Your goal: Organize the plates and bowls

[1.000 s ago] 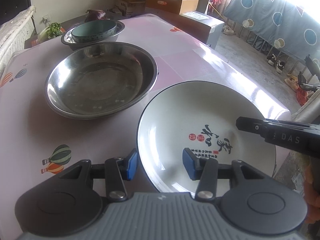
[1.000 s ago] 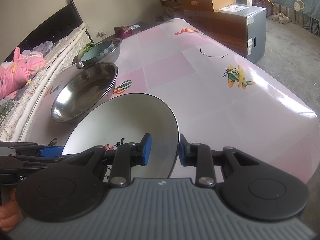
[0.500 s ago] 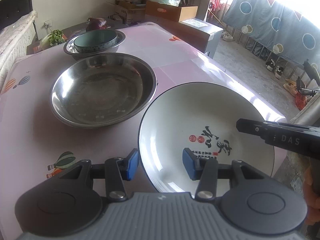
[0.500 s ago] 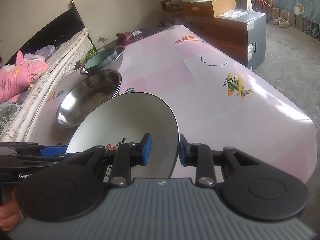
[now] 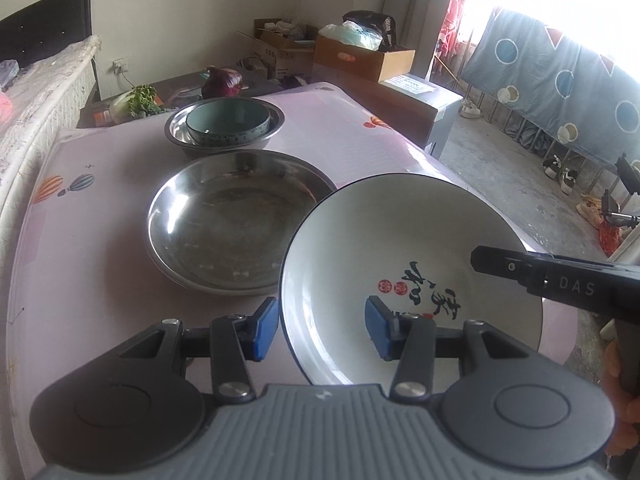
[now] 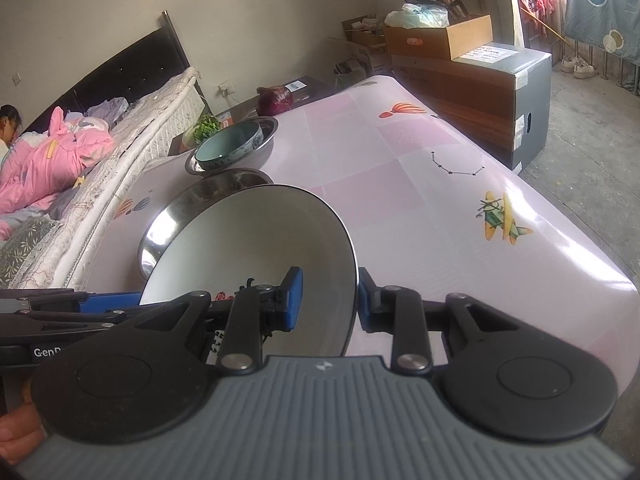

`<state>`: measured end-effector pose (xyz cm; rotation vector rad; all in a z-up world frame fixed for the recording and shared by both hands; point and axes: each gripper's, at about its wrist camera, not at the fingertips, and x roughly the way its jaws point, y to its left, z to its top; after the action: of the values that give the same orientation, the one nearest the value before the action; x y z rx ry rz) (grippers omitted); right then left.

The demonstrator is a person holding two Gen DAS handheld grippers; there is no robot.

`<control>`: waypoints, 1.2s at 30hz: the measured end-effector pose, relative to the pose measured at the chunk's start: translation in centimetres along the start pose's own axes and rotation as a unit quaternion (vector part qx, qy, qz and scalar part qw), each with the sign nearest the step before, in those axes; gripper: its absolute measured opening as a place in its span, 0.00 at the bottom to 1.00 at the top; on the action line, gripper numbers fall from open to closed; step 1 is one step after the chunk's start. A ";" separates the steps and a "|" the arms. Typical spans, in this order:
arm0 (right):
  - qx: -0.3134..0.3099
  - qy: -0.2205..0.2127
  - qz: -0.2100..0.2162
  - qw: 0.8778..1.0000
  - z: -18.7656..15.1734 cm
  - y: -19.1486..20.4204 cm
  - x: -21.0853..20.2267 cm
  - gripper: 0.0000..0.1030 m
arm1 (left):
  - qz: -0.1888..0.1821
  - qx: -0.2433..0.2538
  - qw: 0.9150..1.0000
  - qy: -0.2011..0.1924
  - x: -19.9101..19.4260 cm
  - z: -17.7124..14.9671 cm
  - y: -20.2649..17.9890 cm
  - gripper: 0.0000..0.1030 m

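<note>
A white plate (image 5: 400, 240) with a dark rim and black calligraphy hangs above the pink table (image 5: 100, 280), tilted, with both grippers on it. My left gripper (image 5: 322, 330) is shut on its near left rim, one blue pad outside and one inside. My right gripper (image 6: 328, 300) is shut on the opposite rim of the plate (image 6: 256, 240); one of its fingers (image 5: 520, 268) reaches in from the right. Behind the plate sits a large steel basin (image 5: 232, 220). Farther back, a teal bowl (image 5: 228, 120) rests in a smaller steel bowl (image 5: 176, 128).
A purple cabbage (image 5: 222, 82) and greens (image 5: 140, 100) lie on a low stand behind the table. Cardboard boxes (image 6: 472, 92) stand at the far right corner. A bed (image 6: 120, 140) with a person in pink runs along the left. The table's right edge (image 6: 580, 232) drops to the floor.
Both grippers have risen with the plate held between them. The table and bowls now sit lower and farther, and the plate's rim overlaps the steel basin.
</note>
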<state>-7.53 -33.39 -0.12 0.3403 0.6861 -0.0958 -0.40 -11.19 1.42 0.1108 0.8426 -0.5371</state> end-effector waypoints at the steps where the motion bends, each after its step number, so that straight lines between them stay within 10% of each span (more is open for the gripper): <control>1: -0.001 0.000 0.004 1.000 0.3 0.3 0.2 0.27 | 0.005 -0.002 1.000 -0.005 -0.2 0.1 0.4 0.46; 4: -0.007 0.001 0.032 0.999 1.2 1.5 1.4 0.26 | -0.054 -0.004 0.998 -0.028 -1.1 0.6 1.0 0.26; 12: -0.034 0.019 0.042 0.998 3.4 5.4 7.8 0.18 | 0.008 0.019 0.998 -0.054 1.0 0.1 2.2 0.31; 21: 0.000 0.028 0.067 0.997 3.1 4.4 9.8 0.20 | -0.016 -0.001 1.000 -0.016 2.3 -0.6 4.9 0.38; 36: 0.060 0.087 0.121 0.987 -1.7 1.5 6.2 0.45 | -0.021 -0.028 0.999 0.017 -1.0 -2.7 7.2 0.53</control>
<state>-3.47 -31.27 -4.84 0.5493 0.8076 0.1254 0.78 -3.75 -0.43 0.0517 0.8947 -0.5529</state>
